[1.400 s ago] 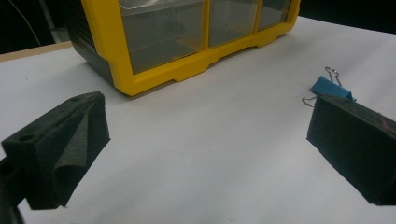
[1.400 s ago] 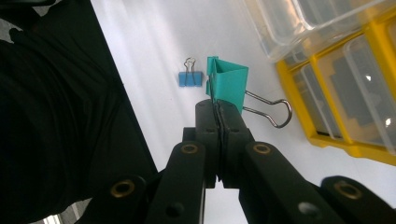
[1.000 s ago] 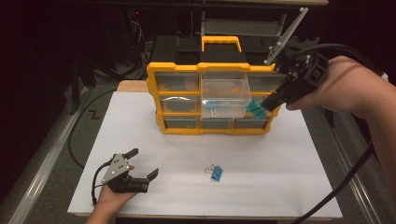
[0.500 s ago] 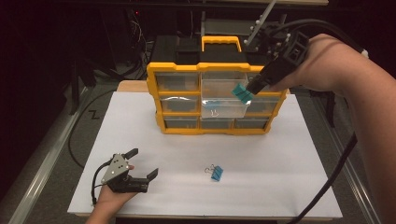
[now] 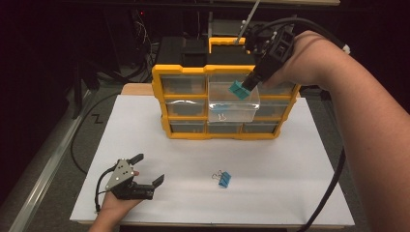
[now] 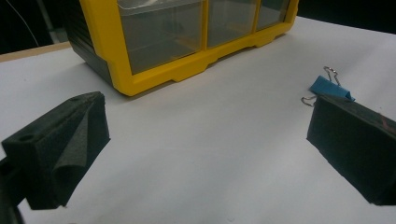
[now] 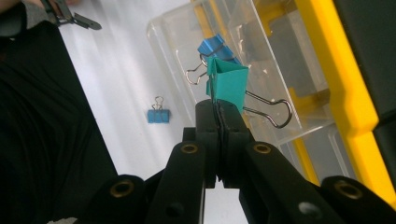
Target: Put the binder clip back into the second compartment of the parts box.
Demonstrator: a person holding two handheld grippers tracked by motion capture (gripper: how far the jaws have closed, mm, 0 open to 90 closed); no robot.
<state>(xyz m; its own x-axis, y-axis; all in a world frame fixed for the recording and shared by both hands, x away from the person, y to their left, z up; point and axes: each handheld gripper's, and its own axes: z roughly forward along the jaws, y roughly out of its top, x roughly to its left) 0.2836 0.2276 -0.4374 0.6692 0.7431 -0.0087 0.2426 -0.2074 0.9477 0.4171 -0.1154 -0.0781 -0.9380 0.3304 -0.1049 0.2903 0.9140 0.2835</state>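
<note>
My right tongs [image 5: 246,87] pinch one teal binder clip [image 7: 227,84] above the pulled-out clear drawer [image 5: 233,108], which holds one blue clip [image 7: 212,46]. A second blue clip [image 5: 225,179] lies on the tabletop [image 5: 290,159] beside my released left tongs [image 5: 145,171].

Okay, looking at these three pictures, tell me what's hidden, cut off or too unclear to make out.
- Right claw, high view: its tips are hidden behind the teal clip it holds.
- Open drawer, high view: glare on the clear plastic blurs what lies inside; the right gripper view shows a blue clip there.
- Blue clip on the paper, left gripper view: partly hidden behind a jaw of the left claw.
- Organizer, left gripper view: its top is cut off by the edge.
</note>
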